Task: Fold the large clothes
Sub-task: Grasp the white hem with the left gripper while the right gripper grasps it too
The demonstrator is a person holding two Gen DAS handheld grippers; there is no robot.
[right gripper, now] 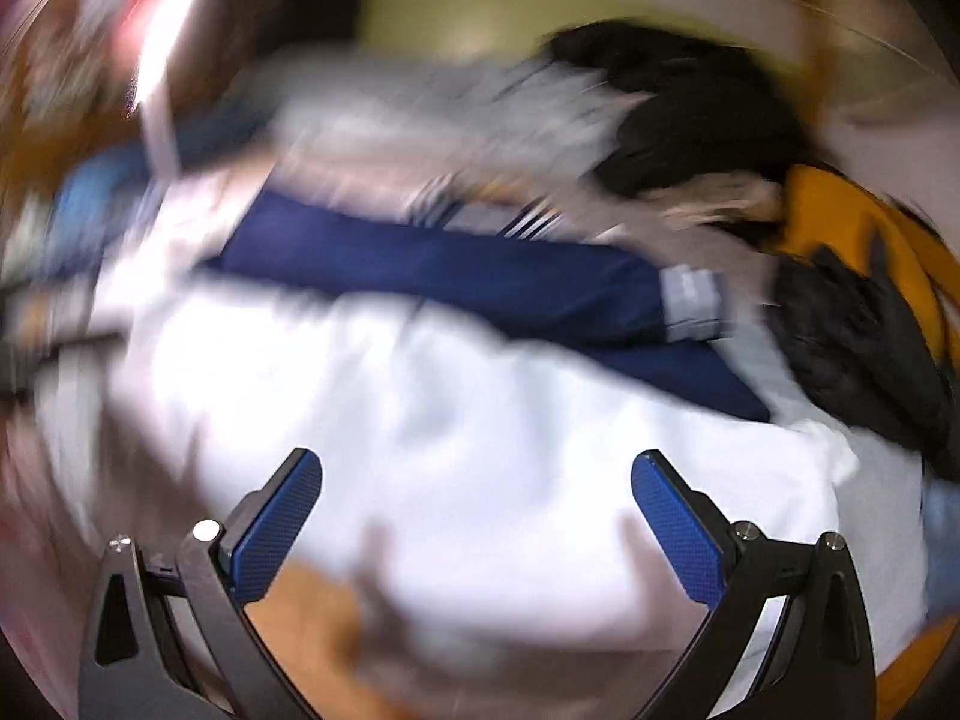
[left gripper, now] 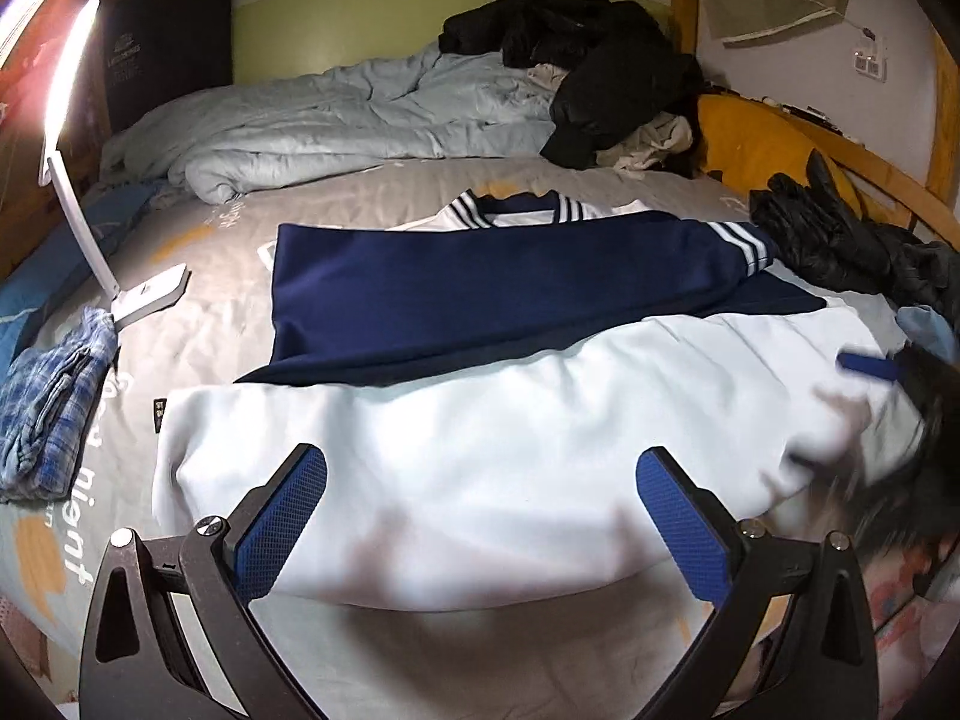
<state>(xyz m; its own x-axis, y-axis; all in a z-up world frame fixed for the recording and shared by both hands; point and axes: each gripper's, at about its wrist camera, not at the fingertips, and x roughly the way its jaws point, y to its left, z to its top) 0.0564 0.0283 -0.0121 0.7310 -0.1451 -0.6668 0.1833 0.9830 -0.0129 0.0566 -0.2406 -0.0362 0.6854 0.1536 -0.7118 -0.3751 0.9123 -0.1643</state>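
A white and navy sweatshirt [left gripper: 480, 456] lies flat on the bed, with a navy sleeve [left gripper: 498, 282] with white-striped cuff folded across its chest. My left gripper [left gripper: 480, 480] is open, empty, just above the white hem area. My right gripper shows blurred at the right edge of the left wrist view [left gripper: 870, 366], over the garment's right side. In the right wrist view, which is motion-blurred, my right gripper [right gripper: 477, 480] is open over the same sweatshirt [right gripper: 480, 450], holding nothing.
A white desk lamp [left gripper: 138, 288] stands on the left of the grey bedsheet [left gripper: 198, 312], beside a folded blue plaid cloth [left gripper: 54, 402]. A crumpled pale blue duvet [left gripper: 336, 120] and black jacket [left gripper: 600, 72] lie at the back. Black clothes [left gripper: 828, 234] lie right.
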